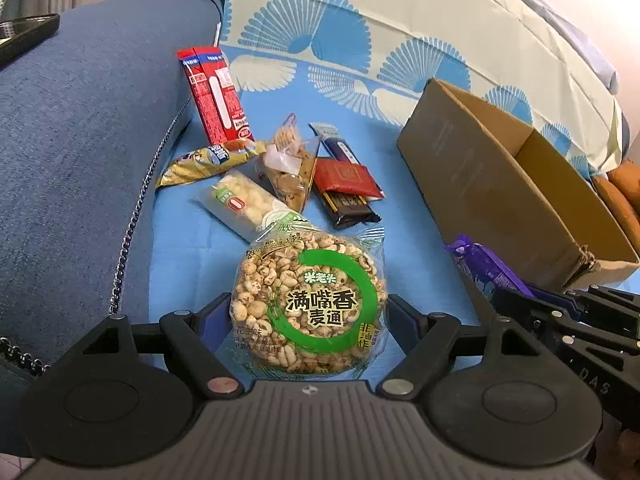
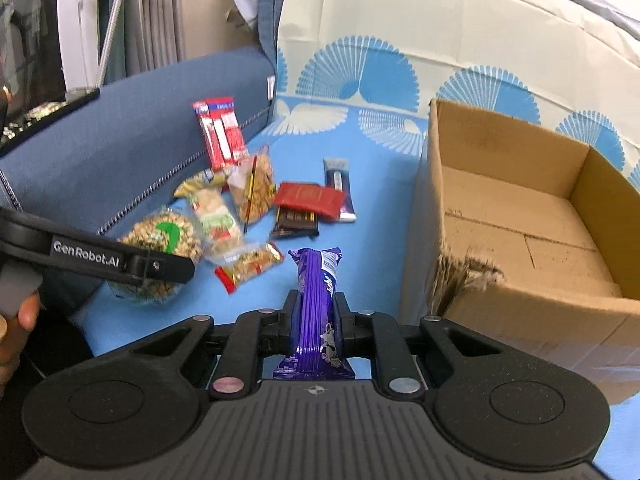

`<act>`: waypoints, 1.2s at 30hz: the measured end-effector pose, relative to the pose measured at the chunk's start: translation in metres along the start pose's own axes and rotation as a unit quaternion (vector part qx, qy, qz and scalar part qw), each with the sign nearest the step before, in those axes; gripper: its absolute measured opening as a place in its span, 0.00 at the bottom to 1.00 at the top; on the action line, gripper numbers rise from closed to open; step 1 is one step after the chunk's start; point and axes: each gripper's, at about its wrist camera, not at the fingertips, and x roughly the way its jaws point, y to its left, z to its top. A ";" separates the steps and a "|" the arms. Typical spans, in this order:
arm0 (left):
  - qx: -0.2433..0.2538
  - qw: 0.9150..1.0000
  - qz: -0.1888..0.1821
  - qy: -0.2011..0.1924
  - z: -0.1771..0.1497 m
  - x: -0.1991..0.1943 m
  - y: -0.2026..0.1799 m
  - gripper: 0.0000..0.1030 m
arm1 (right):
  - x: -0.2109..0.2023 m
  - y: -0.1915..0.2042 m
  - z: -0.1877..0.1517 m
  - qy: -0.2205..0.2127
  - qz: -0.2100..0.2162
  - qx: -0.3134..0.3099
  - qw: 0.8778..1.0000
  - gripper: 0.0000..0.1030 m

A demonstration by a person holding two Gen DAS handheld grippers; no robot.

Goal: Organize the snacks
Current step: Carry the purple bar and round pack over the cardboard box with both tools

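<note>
Right gripper (image 2: 316,312) clamps my purple foil-wrapped snack bar (image 2: 316,300) upright beside the open brown cardboard box (image 2: 520,184), left gripper (image 1: 308,316) pinching a round puffed-grain cake packet (image 1: 308,300).

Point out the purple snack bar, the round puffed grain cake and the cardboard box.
purple snack bar (image 2: 316,300): right wrist view, wrapper middle.
round puffed grain cake (image 1: 308,304): left wrist view, green label.
cardboard box (image 2: 520,208): right wrist view, inner wall.

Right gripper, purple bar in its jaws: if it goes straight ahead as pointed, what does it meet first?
Probably the dark chocolate bar and red packet on the blue sheet; the cardboard box sits off to the right. Depth is uncertain.
</note>
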 end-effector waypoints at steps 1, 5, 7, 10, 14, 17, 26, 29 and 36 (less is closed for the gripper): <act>-0.001 1.000 -0.001 -0.003 0.000 -0.001 0.000 0.82 | 0.000 -0.001 0.001 -0.004 0.002 0.003 1.000 0.16; -0.005 1.000 -0.002 -0.016 0.000 -0.004 0.000 0.82 | -0.003 -0.004 0.004 -0.018 0.014 0.014 1.000 0.16; -0.004 1.000 -0.001 -0.022 0.000 -0.007 -0.001 0.82 | -0.005 -0.005 0.005 -0.027 0.020 0.016 0.999 0.16; 0.000 1.000 0.005 -0.029 0.000 -0.009 -0.004 0.82 | -0.010 -0.006 0.008 -0.046 0.031 0.012 0.998 0.16; 0.006 0.999 0.013 -0.045 0.000 -0.011 -0.008 0.82 | -0.017 -0.009 0.011 -0.068 0.045 0.007 0.997 0.16; 0.010 0.998 0.022 -0.059 0.002 -0.014 -0.010 0.82 | -0.020 -0.015 0.014 -0.083 0.053 0.007 0.995 0.16; -0.022 0.994 0.047 -0.094 0.011 -0.032 -0.017 0.82 | -0.030 -0.034 0.027 -0.121 0.067 0.028 0.990 0.16; -0.022 0.994 0.047 -0.097 0.019 -0.036 -0.030 0.82 | -0.032 -0.041 0.031 -0.134 0.067 0.039 0.988 0.16; -0.005 0.993 0.020 -0.116 0.050 -0.043 -0.076 0.82 | -0.035 -0.067 0.041 -0.159 0.049 0.081 0.983 0.16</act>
